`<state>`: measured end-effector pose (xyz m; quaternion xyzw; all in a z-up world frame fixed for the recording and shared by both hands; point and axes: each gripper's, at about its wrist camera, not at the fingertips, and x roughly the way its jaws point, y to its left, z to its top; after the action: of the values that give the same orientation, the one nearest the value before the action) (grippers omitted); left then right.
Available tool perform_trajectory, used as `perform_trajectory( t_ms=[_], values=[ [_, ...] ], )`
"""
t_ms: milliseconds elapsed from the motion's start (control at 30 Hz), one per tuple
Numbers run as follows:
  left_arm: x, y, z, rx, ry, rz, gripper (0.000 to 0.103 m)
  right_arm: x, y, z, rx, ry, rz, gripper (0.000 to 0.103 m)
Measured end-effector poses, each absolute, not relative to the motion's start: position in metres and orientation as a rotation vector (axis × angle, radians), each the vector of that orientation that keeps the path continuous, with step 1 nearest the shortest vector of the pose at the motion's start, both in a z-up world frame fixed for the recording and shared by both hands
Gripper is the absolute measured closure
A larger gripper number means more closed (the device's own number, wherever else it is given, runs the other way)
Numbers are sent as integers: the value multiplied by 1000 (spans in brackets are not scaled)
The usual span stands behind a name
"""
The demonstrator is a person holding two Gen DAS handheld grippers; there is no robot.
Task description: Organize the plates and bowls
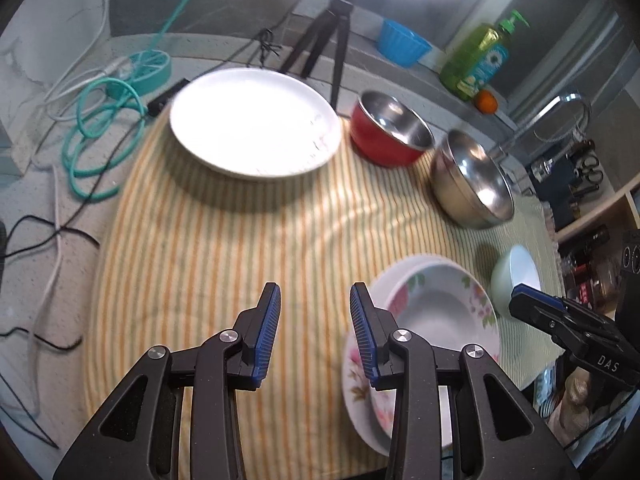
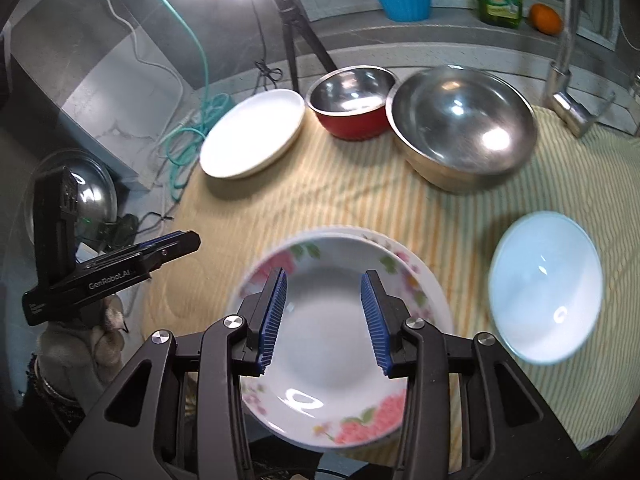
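Both the left gripper [image 1: 315,300] and right gripper [image 2: 324,288] gape empty, the right above the floral plates [image 2: 332,360].

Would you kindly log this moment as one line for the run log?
left gripper: open, over striped cloth | right gripper: open, above floral plates | white plate, bowls: unstacked

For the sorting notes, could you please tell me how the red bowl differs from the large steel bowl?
The red bowl is smaller and red outside; the large steel bowl is wider and bare metal all over. Both are shiny steel inside, upright, empty, and standing side by side on the striped cloth.
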<state>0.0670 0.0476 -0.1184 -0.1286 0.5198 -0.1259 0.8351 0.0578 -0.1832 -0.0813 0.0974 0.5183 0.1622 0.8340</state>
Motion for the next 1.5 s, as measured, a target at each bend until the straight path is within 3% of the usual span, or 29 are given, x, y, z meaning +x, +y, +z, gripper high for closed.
perform_trajectory(
  t_ms=[367, 1133, 1333, 1500],
  values=[
    [130, 106, -109, -242, 1046, -189, 69, 124, -135, -84, 269, 1085, 373, 63],
    [259, 140, -156, -218, 1104, -206, 69, 220, -92, -149, 310, 1195, 267, 63],
    [274, 142, -167, -222, 1126, -219, 70, 232, -88, -162, 302, 1221, 261, 74],
    [281, 142, -172, -218, 1140, -232, 78, 237, -84, -167, 295, 1232, 263, 81]
  ],
)
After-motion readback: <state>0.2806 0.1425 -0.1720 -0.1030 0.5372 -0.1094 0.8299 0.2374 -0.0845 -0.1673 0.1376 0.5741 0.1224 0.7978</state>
